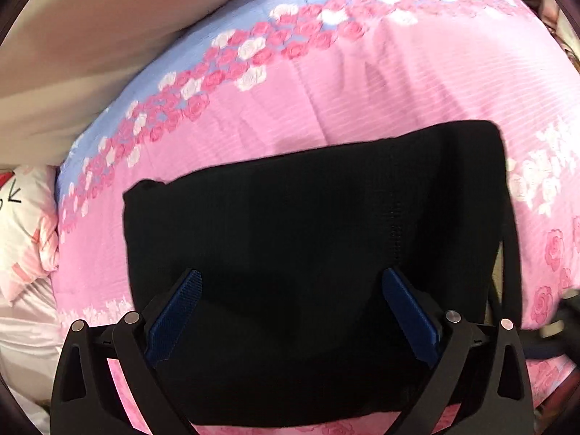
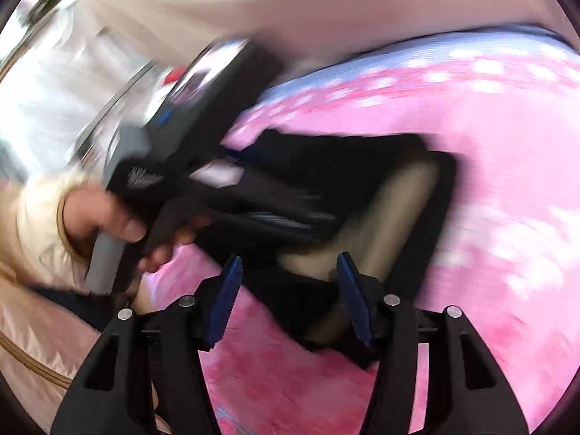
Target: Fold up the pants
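Observation:
The black pants lie folded into a compact rectangle on the pink floral bedspread. My left gripper hangs just above them, open, its blue pads spread wide with no cloth pinched. The right wrist view is motion-blurred. There my right gripper stands open at the near edge of the pants, where a tan inner lining shows. Cloth lies between its fingers, but the pads do not press on it. A hand holds the left gripper's handle over the pants.
A white and pink pillow lies at the left edge of the bed. A beige wall or headboard runs behind the bed. A cream sleeve and quilted pink coat fill the lower left of the right wrist view.

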A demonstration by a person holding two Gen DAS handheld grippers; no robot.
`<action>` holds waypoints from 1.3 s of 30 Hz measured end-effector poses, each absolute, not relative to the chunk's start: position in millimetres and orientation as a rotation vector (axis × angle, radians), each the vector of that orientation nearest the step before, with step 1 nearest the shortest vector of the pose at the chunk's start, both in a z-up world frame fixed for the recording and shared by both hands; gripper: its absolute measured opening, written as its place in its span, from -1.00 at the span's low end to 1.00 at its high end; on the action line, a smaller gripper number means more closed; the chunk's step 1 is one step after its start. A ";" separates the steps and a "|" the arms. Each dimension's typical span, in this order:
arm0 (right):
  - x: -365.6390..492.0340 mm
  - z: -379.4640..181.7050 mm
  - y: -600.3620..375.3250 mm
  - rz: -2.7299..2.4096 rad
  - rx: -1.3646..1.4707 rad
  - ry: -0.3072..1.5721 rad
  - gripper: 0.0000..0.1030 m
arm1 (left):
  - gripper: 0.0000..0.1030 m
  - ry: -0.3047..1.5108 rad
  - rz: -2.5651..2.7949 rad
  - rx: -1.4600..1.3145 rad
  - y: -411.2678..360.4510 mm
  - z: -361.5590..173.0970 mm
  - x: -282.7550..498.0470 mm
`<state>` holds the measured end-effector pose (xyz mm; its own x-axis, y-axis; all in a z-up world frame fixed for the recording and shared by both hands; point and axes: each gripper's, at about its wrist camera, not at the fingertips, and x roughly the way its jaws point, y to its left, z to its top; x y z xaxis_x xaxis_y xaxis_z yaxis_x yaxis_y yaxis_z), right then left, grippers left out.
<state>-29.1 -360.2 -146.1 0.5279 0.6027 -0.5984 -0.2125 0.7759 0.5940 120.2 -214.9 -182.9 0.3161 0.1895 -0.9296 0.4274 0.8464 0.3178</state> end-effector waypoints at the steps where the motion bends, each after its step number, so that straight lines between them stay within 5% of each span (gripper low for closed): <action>1: -25.4 -146.8 -371.4 0.485 0.541 0.879 0.06 | 0.90 1.261 -0.165 0.561 -211.9 -182.4 121.5; 8: 25.0 -156.5 -354.6 0.551 0.492 0.984 -0.34 | 0.90 1.246 -0.107 0.531 -193.9 -182.3 129.9; 15: 11.0 -167.8 -352.5 0.737 0.529 1.000 -0.34 | 0.90 1.258 -0.040 0.533 -170.0 -185.5 149.6; 26: 18.5 -170.6 -321.3 0.917 0.021 1.036 -0.38 | 0.90 1.269 -0.062 0.542 -164.8 -189.8 160.8; 39: 23.6 -169.8 -322.2 0.824 0.009 1.063 -0.37 | 0.90 1.250 -0.068 0.549 -164.8 -187.2 158.3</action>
<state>23.6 -322.2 -169.8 0.2242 0.6010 -0.7672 -0.5931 0.7088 0.3819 158.3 -164.8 -187.2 0.3312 0.2438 -0.9115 0.3417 0.8695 0.3568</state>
